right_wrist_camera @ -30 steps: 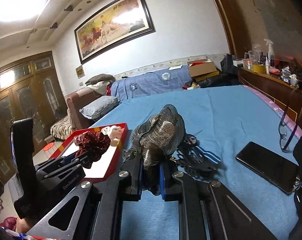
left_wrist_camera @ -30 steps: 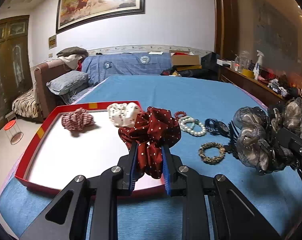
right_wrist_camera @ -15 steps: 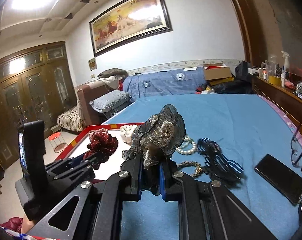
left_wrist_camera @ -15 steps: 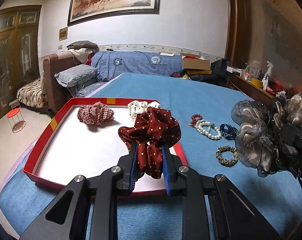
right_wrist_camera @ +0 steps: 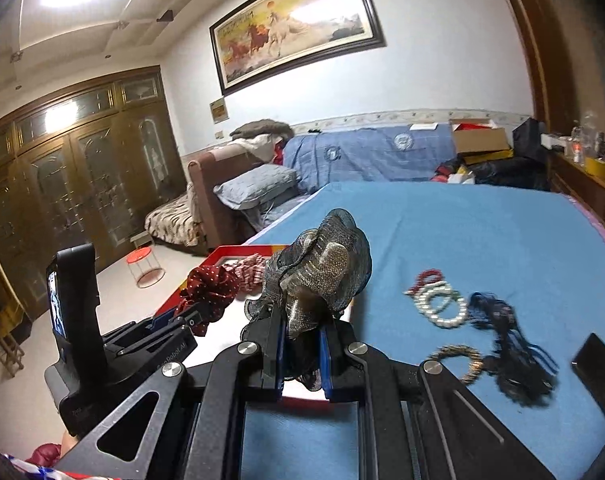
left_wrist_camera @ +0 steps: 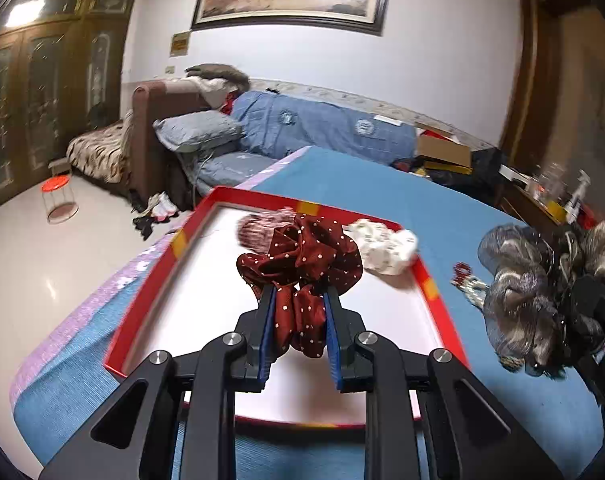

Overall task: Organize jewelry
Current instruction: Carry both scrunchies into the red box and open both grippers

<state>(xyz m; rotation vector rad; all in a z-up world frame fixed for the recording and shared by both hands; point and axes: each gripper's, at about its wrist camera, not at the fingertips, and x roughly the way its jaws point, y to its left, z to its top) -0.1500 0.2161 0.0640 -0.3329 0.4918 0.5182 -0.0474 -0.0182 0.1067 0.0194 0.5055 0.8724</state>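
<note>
While the left gripper point(left_wrist_camera: 298, 300) pinches a dark red, white-dotted scrunchie point(left_wrist_camera: 302, 264) between its blue pads, its jaws stand only a little apart with the cloth bunched and hanging between them, above the white floor of a red-rimmed tray point(left_wrist_camera: 150, 292) lying on the blue bedspread point(left_wrist_camera: 482, 208). Beside it, the right gripper point(right_wrist_camera: 300, 328) has its jaws drawn in tight on a grey-gold mesh scrunchie point(right_wrist_camera: 322, 268), which puffs up above the fingertips and sits over the tray's near right corner. Farther in, at the tray's far end, lie a red plaid scrunchie point(left_wrist_camera: 258, 228), blurred, and a white patterned one point(left_wrist_camera: 386, 246) near the right rim. Out on the bedspread to the right of the tray rest a gold beaded bracelet point(right_wrist_camera: 458, 360), a tangle of dark blue-black cord point(right_wrist_camera: 510, 356), a pearl bracelet point(right_wrist_camera: 438, 304) and a small red bead bracelet point(right_wrist_camera: 426, 276) just beyond the pearls. Beyond the bed are a folded blue quilt point(right_wrist_camera: 366, 152), a grey pillow point(right_wrist_camera: 258, 184), a brown sofa point(right_wrist_camera: 206, 184) and a framed horse painting point(right_wrist_camera: 298, 28) on the wall.
</note>
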